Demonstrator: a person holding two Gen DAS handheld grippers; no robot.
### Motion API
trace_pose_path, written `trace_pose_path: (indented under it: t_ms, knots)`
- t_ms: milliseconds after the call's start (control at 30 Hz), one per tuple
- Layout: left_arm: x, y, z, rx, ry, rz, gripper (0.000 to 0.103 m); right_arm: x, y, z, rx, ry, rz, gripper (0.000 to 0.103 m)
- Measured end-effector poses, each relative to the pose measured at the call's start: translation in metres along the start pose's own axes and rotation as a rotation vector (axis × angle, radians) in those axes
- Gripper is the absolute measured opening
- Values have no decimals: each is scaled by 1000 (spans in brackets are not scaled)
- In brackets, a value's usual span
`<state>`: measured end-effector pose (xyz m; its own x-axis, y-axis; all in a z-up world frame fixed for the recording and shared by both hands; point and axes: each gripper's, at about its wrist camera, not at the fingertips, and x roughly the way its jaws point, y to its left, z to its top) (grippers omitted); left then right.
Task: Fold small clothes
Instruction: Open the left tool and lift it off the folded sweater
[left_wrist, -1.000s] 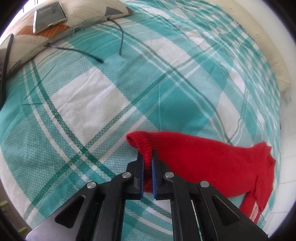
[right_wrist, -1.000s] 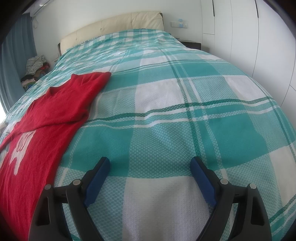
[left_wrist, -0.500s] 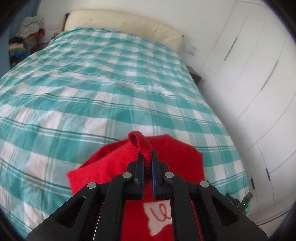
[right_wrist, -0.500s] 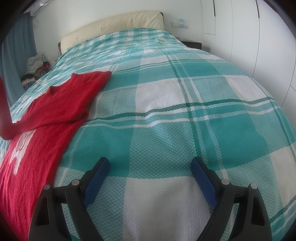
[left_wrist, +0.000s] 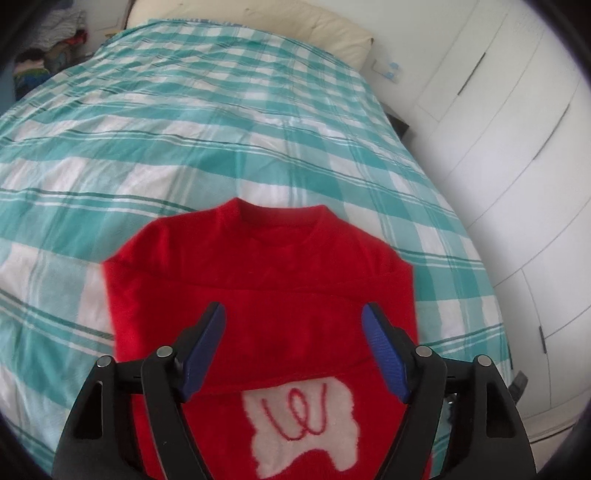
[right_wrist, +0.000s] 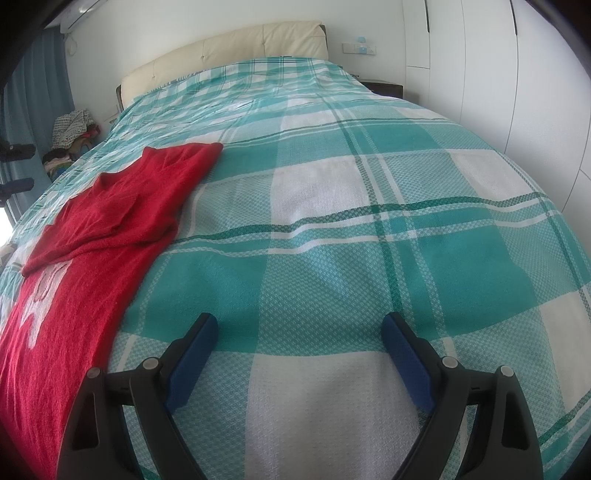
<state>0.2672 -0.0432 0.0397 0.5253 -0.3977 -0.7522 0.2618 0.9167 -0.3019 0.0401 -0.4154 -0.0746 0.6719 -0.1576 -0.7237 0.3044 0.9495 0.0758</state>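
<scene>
Over the bed, left wrist view: left gripper (left_wrist: 293, 314) hangs above the red sweater (left_wrist: 258, 273), pointing down toward its chest. Its jaws have just been opening and now stand wide, blue pads (left_wrist: 205, 345) well apart, nothing pinched between them; only the sweater's flat front shows in the gap below. The sweater lies front up on the teal-and-white checked bedspread (left_wrist: 207, 122), collar toward the cream headboard (left_wrist: 258, 26). Both sleeves are folded in across the chest, one laid over the other in a band just above the white patch (left_wrist: 306, 424) with a red squiggle on it. Shoulders form square corners left and right. The hem is cut off by the frame bottom. White wardrobe doors (left_wrist: 517, 129) run along the right side. A pile of clothes (left_wrist: 55, 40) sits at the far left beside the bed.

Right wrist view: right gripper (right_wrist: 299, 332) is also spread wide, empty, both pads (right_wrist: 192, 354) clear of any fabric, hovering over bare bedspread (right_wrist: 369, 229) just beside the sweater's edge. The sweater (right_wrist: 110, 229) occupies the left of this frame, lying flat, with the folded sleeve layer on top ending in a cuff near the left edge. Part of the white patch (right_wrist: 40, 291) peeks out below that layer. Headboard (right_wrist: 229, 55) at the far end, wardrobe doors (right_wrist: 480, 74) on the right, blue curtain (right_wrist: 37, 92) and the clothes pile (right_wrist: 74, 129) at far left. Bedspread shows mild creases only.
</scene>
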Motion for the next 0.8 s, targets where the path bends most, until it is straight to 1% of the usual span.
trace_pose_path:
  t_ms: [33,67,133,167,200,267,367,433,500,567,667,700,733,800]
  knots:
    - [-9,14,-4,7,-20,67,88,0,0,0,-2,2,-2,90]
    - [-18,27,-9,19,-38,136,91,0,1,0,-4,3,-4,90]
    - [-31,55,-22,37,-60,268,93,1,1,0,-7,4,-7,91]
    - [-34,70,-30,33,-65,320,93,0,2,0,-8,5,-8,91]
    - [-36,84,-38,21,-70,356,93,0,2,0,-9,5,-8,91]
    - [-35,110,-58,-12,-77,399,93,0,2,0,-9,5,-9,91]
    - [-18,136,-87,-60,-60,434,93,1,2,0,-11,3,-10,91]
    - [-4,144,-101,-63,-66,444,93,1,2,0,-10,2,-8,91]
    - [7,150,-111,-51,-69,470,93,1,2,0,-8,-1,-5,91]
    - [16,157,-111,-79,-24,468,93,1,0,0,-4,-5,0,91]
    - [9,163,-110,-114,-46,434,94,-1,1,-1,-4,-6,0,91]
    - [10,167,-110,-127,-42,430,95,0,1,-1,-6,-5,-1,91]
    - [13,170,-111,-140,-23,430,100,0,1,-2,-6,-5,1,92]
    - [27,178,-114,-154,48,437,103,0,0,-2,-7,-4,3,93]
